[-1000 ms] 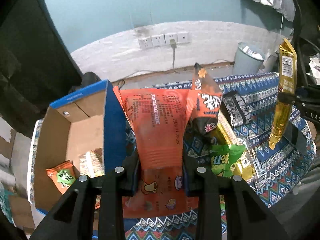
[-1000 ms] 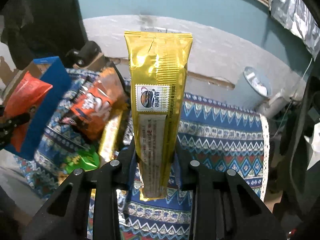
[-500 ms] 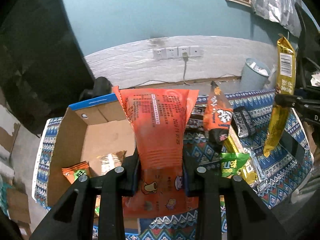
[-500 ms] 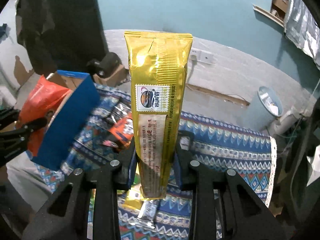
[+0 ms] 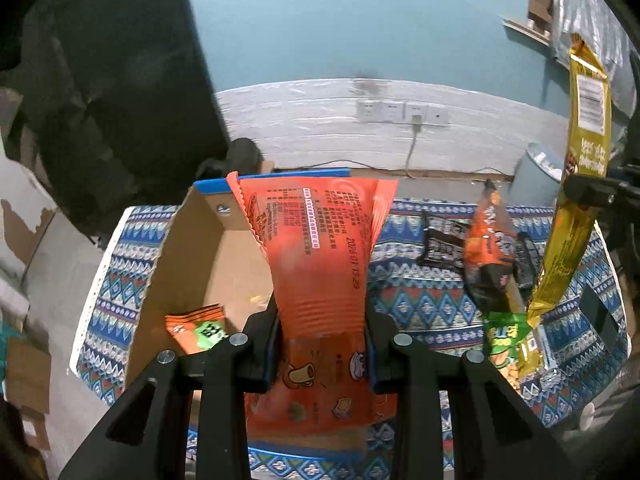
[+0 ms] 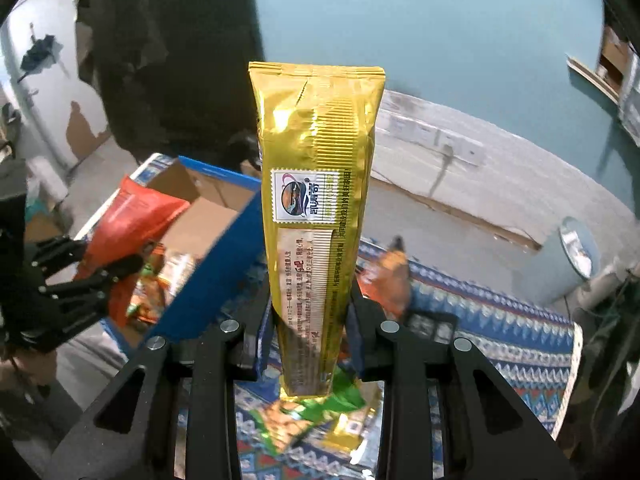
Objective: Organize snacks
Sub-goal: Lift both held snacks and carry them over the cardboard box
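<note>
My left gripper (image 5: 322, 344) is shut on an orange snack bag (image 5: 316, 248) and holds it upright over the open cardboard box (image 5: 192, 256) with blue outer walls. The box holds a small orange-green packet (image 5: 198, 328). My right gripper (image 6: 310, 320) is shut on a tall gold snack packet (image 6: 316, 200), upright above the patterned cloth; it shows at the right of the left wrist view (image 5: 576, 184). The left gripper with its orange bag (image 6: 132, 220) shows at the left of the right wrist view, over the box (image 6: 224, 264).
On the blue patterned tablecloth (image 5: 420, 300) lie an orange-black chip bag (image 5: 488, 248), black packets (image 5: 440, 244), a green packet (image 5: 506, 334) and gold wrappers. A grey bin (image 5: 536, 172) stands by the wall. Green and gold packets (image 6: 320, 416) lie under my right gripper.
Both grippers have moved left with their packets. The orange bag is now over the box opening, and the gold packet is closer to the box's blue wall.
</note>
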`<state>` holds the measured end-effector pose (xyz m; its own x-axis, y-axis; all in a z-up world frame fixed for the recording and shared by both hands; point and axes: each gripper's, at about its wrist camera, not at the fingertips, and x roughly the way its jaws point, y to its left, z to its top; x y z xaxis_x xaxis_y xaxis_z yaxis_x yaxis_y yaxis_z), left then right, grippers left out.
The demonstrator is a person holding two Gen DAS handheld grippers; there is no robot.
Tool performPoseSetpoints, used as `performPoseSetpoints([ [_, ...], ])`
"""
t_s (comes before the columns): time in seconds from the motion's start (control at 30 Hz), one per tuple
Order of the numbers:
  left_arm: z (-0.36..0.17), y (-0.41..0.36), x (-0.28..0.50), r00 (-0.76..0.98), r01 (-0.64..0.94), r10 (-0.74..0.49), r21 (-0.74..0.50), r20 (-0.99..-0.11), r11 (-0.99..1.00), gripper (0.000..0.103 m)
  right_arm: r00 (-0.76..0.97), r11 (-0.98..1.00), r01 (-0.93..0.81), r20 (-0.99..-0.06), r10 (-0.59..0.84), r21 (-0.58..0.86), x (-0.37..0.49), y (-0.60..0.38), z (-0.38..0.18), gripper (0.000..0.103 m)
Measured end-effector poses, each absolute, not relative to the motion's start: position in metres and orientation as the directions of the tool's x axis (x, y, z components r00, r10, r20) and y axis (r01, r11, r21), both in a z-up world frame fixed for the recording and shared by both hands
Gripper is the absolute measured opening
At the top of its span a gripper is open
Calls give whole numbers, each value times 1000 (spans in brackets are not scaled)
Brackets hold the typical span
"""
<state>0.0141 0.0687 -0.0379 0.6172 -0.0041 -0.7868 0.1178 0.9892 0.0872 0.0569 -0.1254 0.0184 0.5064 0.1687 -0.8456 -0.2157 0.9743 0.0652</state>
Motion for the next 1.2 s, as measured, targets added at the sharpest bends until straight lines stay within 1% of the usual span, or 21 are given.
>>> performPoseSetpoints([
  [0.17, -41, 96, 17, 608, 75, 8, 68, -794, 995, 33, 493, 961, -257, -841, 224, 105, 70, -95, 22, 29],
  [0.57, -48, 156, 20, 600, -34, 50, 37, -799, 999, 33, 470, 923, -353, -824, 316, 152, 97, -23, 26, 29],
  [0.77, -51, 177, 20, 600, -71, 69, 32, -797, 997, 33, 448, 907, -385, -826, 343, 168, 107, 9, 22, 29],
  [0.9, -56, 187, 23, 589, -92, 78, 28, -804, 995, 33, 408, 899, -390, -837, 365, 202, 115, 23, 8, 29],
  [1.2, -77, 198, 31, 539, -120, 91, 30, -838, 992, 33, 300, 893, -383, -883, 362, 236, 124, 49, -34, 29],
])
